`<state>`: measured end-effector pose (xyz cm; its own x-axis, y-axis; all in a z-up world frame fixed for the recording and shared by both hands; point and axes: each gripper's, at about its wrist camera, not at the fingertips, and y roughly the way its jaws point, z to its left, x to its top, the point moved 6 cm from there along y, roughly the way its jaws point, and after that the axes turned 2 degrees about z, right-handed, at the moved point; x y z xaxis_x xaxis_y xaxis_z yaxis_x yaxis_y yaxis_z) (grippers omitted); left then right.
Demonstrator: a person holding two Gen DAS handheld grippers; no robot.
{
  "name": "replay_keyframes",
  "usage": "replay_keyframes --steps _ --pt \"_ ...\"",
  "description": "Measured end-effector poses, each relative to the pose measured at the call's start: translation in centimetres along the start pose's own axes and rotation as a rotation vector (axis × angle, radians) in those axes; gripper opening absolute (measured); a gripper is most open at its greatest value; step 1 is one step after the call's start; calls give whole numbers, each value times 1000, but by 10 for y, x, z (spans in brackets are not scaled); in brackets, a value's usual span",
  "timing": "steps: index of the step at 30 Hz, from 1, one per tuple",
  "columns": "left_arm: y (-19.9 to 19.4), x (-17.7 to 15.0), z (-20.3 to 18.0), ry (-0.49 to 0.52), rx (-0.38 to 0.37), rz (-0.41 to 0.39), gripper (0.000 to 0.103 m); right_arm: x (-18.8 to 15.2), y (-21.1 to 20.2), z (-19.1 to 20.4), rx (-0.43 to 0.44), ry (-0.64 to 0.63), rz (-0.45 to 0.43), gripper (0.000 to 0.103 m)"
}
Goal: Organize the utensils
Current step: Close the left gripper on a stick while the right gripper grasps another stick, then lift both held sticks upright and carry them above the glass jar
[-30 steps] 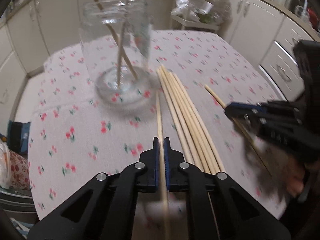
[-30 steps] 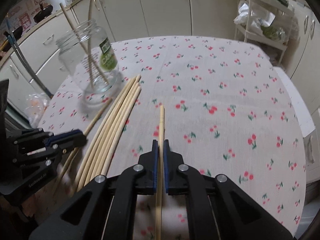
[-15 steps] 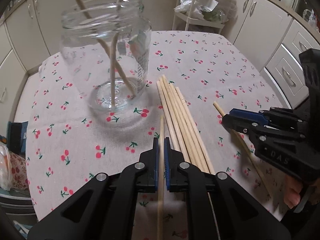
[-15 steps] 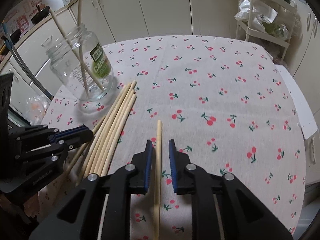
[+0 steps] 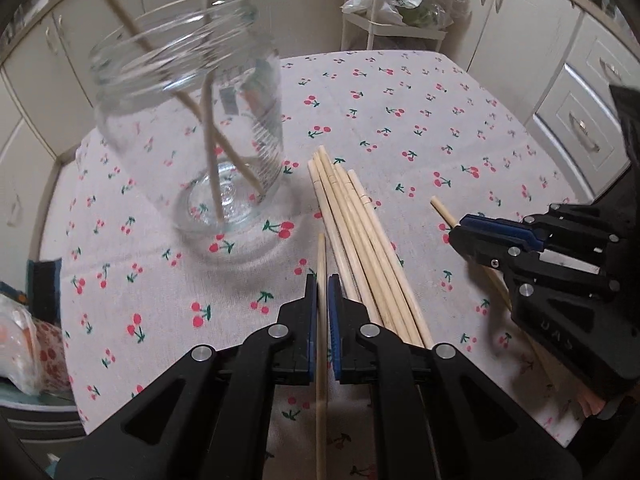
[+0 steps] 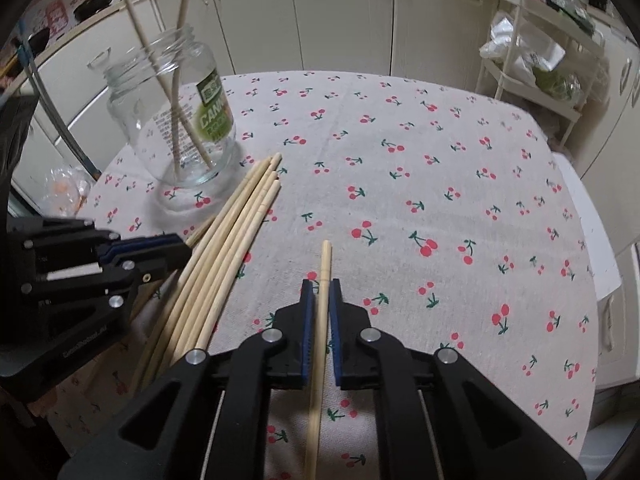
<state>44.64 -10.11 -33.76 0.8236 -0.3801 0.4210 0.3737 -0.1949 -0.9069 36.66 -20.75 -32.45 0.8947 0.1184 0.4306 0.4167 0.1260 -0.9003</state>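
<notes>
A clear glass jar (image 5: 192, 136) with two chopsticks standing in it sits on the cherry-print tablecloth; it also shows in the right wrist view (image 6: 176, 120). My left gripper (image 5: 322, 292) is shut on one wooden chopstick (image 5: 321, 264), held above the cloth just short of the jar. My right gripper (image 6: 320, 296) has its jaws slightly apart around another chopstick (image 6: 325, 264). A bundle of several loose chopsticks (image 5: 356, 232) lies on the cloth between the grippers, and shows in the right wrist view (image 6: 236, 232).
The table (image 6: 440, 184) is ringed by cream kitchen cabinets (image 6: 340, 12). A white wire rack (image 6: 532, 64) with bags stands at the far right. A plastic bag (image 5: 20, 344) sits off the table's left edge.
My left gripper has moved closer to the jar with its chopstick. My right gripper's jaws opened half a second ago and now stand narrower around the chopstick, which stays between them.
</notes>
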Motion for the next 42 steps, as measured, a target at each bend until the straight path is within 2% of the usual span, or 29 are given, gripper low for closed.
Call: replay_keyframes --steps 4,7,10,14,18,21,24,28,34,37,42 --pt "-7 -4 1 -16 -28 -8 4 -1 -1 -8 61 82 -7 6" --pt "-31 -6 13 -75 -65 -83 4 -1 -5 -16 117 149 -39 6" --pt "-69 -4 26 -116 -97 -206 4 5 -18 -21 174 208 -105 6" --pt "-133 10 49 -181 -134 -432 4 22 -50 -24 230 261 -255 6" --pt "-179 34 72 -247 -123 -632 4 37 -75 -22 269 301 -367 6" --pt "-198 56 85 -301 -121 -738 4 47 -89 -20 285 335 -432 6" --pt "-209 71 98 -343 -125 -800 4 59 -102 -20 288 360 -506 6" --pt "-204 97 109 -401 -112 -854 4 83 -123 -24 302 392 -612 6" --pt "-199 122 112 -434 -85 -914 4 139 -152 -20 350 446 -805 6" --pt "-194 130 114 -449 -67 -936 4 161 -157 -13 352 465 -872 6" --pt "-189 135 119 -470 -22 -968 4 185 -154 -7 337 491 -929 6"
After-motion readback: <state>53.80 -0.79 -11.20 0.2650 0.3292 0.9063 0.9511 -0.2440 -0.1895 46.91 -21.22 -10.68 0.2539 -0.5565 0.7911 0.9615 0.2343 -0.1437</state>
